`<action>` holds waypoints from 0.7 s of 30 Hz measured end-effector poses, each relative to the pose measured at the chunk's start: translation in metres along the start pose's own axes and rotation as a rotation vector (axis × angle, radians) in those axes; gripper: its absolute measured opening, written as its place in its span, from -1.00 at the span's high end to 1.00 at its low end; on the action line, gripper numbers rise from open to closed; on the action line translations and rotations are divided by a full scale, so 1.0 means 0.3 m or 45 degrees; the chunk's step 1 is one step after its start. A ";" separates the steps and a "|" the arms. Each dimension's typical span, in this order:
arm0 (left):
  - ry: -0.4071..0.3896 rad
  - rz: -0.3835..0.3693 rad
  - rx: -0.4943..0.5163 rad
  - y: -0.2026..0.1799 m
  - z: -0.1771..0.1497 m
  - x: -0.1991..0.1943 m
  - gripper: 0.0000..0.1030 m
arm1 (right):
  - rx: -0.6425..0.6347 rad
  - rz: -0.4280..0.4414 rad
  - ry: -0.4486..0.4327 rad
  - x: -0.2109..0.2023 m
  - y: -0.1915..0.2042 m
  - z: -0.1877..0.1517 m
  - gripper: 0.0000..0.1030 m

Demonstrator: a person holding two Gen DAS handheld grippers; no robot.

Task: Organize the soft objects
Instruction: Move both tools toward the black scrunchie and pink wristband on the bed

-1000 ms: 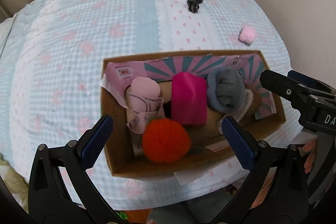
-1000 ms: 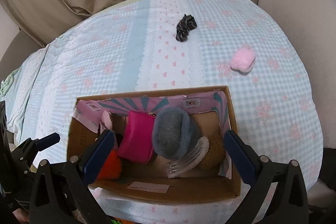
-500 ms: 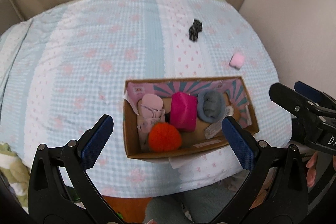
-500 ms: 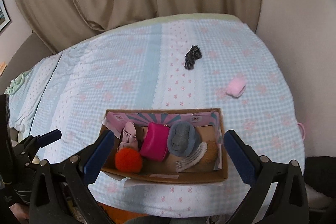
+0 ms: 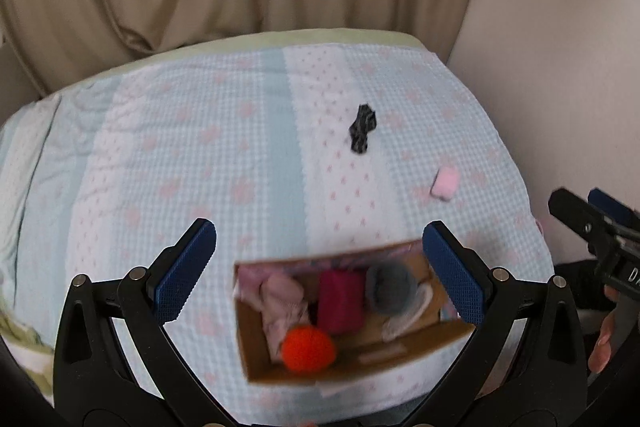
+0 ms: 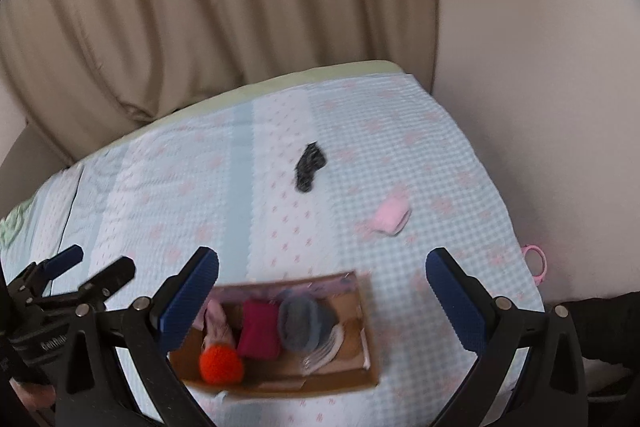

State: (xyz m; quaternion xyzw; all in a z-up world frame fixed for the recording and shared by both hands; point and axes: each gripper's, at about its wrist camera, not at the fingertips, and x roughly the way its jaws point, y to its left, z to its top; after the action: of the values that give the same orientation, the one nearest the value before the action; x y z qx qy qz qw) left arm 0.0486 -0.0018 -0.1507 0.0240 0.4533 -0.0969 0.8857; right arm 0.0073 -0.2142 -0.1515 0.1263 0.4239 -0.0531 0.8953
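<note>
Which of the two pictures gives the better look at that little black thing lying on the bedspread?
The left wrist view: the black thing appears fairly sharp there, its speckled, crumpled fabric visible. The right wrist view shows it too, but motion blur smears it into a dark smudge.

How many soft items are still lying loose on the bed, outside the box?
2: a dark patterned piece toward the far middle of the bedspread, and a pale pink piece nearer the right edge. Others could be hidden behind the cardboard box or grippers.
</note>
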 end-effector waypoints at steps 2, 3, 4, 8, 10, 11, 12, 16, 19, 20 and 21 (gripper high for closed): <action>0.002 -0.013 0.009 -0.026 0.063 0.043 -1.00 | 0.031 -0.005 0.008 0.037 -0.044 0.036 -1.00; 0.004 -0.019 0.015 -0.040 0.092 0.066 -0.99 | 0.048 -0.009 0.017 0.058 -0.067 0.051 -1.00; 0.008 -0.023 0.027 -0.060 0.130 0.100 -0.99 | 0.065 -0.013 0.031 0.084 -0.092 0.067 -1.00; 0.044 -0.036 0.063 -0.131 0.248 0.237 -0.99 | 0.116 -0.031 0.095 0.196 -0.179 0.116 -1.00; 0.068 -0.047 0.071 -0.164 0.307 0.319 -0.99 | 0.148 -0.034 0.130 0.263 -0.225 0.138 -1.00; 0.081 -0.056 0.076 -0.178 0.340 0.365 -0.99 | 0.165 -0.032 0.147 0.300 -0.246 0.147 -1.00; 0.091 -0.067 0.082 -0.192 0.370 0.413 -0.99 | 0.180 -0.032 0.162 0.337 -0.264 0.154 -1.00; 0.142 -0.080 0.117 -0.236 0.453 0.597 -0.99 | 0.240 -0.033 0.228 0.495 -0.328 0.176 -1.00; 0.194 -0.099 0.133 -0.258 0.493 0.738 -0.99 | 0.295 -0.032 0.270 0.592 -0.365 0.182 -1.00; 0.206 -0.099 0.139 -0.263 0.501 0.776 -0.99 | 0.309 -0.033 0.280 0.618 -0.375 0.182 -1.00; 0.216 -0.104 0.147 -0.272 0.511 0.819 -0.99 | 0.324 -0.040 0.291 0.647 -0.382 0.180 -1.00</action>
State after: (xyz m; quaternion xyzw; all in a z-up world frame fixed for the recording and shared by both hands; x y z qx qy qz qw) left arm 0.2953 -0.1385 -0.2553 0.0647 0.5210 -0.1564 0.8366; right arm 0.1475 -0.3367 -0.2893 0.2373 0.5146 -0.1056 0.8171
